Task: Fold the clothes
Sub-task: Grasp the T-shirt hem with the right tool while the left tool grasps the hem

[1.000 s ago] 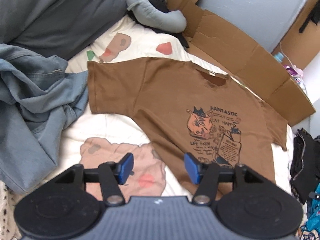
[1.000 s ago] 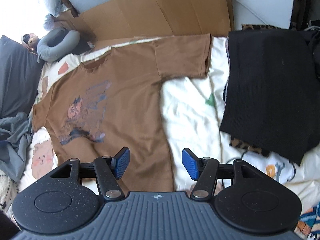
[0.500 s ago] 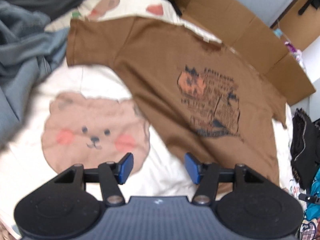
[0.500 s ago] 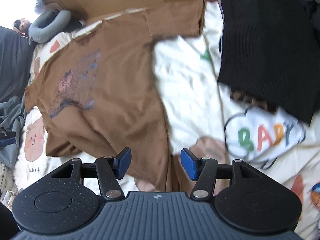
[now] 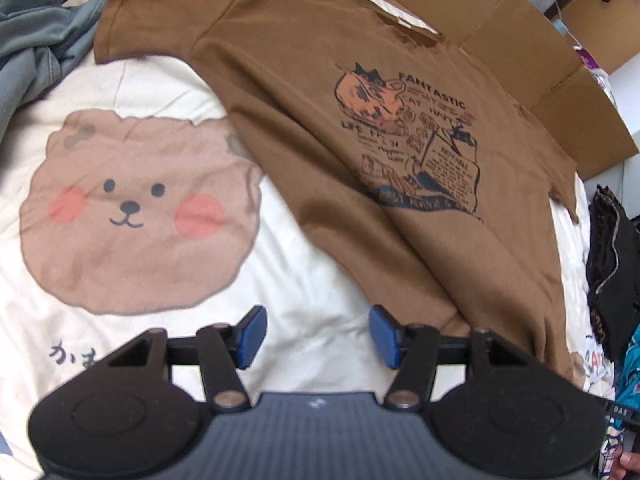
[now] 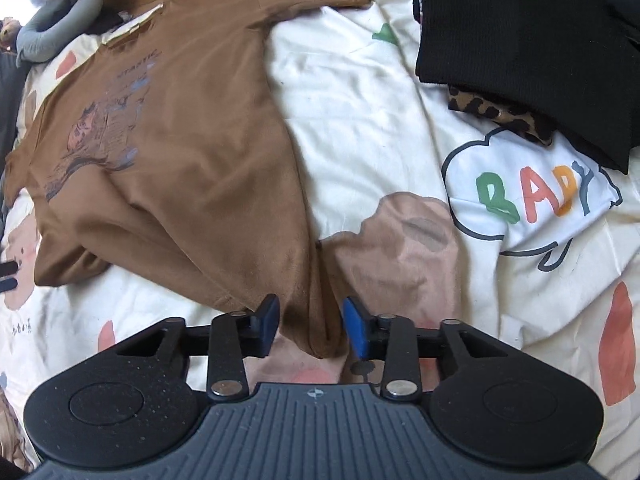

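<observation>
A brown T-shirt (image 5: pixel 304 92) with a cat print lies flat, print side up, on a cream bed sheet (image 5: pixel 168 80) with a bear face on it. My left gripper (image 5: pixel 316 336) hovers open over bare sheet, just left of the shirt's lower hem corner (image 5: pixel 444 316); nothing is between its blue pads. In the right wrist view the same T-shirt (image 6: pixel 180 152) runs toward me, and its other hem corner (image 6: pixel 316 320) lies between the pads of my right gripper (image 6: pixel 312 326). Those jaws are closing on the fabric, which is not pinched.
A blue denim garment (image 5: pixel 36 32) is heaped at the left. Folded black clothes (image 6: pixel 520 20) over a leopard-print piece (image 6: pixel 500 114) lie at the right. Flattened cardboard (image 5: pixel 540 60) stands behind the shirt, and a grey neck pillow (image 6: pixel 52 28) lies at the far end.
Both grippers have come down close to the bed at the shirt's hem. The right jaws have narrowed around the hem corner. The left jaws keep the same width.
</observation>
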`<state>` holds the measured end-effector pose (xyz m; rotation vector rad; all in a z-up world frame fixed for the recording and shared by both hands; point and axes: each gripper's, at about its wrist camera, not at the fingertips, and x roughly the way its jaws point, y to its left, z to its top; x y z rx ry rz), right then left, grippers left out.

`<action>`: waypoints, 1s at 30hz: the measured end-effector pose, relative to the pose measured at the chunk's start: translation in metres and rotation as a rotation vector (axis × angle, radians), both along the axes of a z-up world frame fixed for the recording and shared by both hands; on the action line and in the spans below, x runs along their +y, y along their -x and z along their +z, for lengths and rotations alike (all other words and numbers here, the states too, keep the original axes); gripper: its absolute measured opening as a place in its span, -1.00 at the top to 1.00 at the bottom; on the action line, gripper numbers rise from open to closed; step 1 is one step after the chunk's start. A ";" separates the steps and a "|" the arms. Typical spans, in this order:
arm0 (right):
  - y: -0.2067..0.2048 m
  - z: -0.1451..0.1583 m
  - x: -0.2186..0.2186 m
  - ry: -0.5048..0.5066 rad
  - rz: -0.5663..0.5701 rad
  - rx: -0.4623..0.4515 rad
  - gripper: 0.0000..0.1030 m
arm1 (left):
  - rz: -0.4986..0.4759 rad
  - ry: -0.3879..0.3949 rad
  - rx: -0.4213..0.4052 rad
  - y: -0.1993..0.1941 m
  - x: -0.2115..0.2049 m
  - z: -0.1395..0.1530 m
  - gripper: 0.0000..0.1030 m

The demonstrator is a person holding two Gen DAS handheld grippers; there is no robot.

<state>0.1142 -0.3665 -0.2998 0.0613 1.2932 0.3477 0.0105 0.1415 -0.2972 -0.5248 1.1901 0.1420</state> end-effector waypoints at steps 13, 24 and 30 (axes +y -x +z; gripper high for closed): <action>-0.002 -0.017 0.011 -0.006 0.048 0.061 0.96 | 0.093 0.128 -0.019 -0.011 -0.011 -0.029 -0.16; -0.017 0.029 0.009 -0.043 0.061 -0.041 0.99 | 0.114 0.310 -0.027 -0.018 -0.013 -0.041 0.90; -0.027 0.059 0.008 -0.090 0.072 -0.100 0.99 | 0.092 0.255 -0.091 -0.014 0.008 0.011 0.91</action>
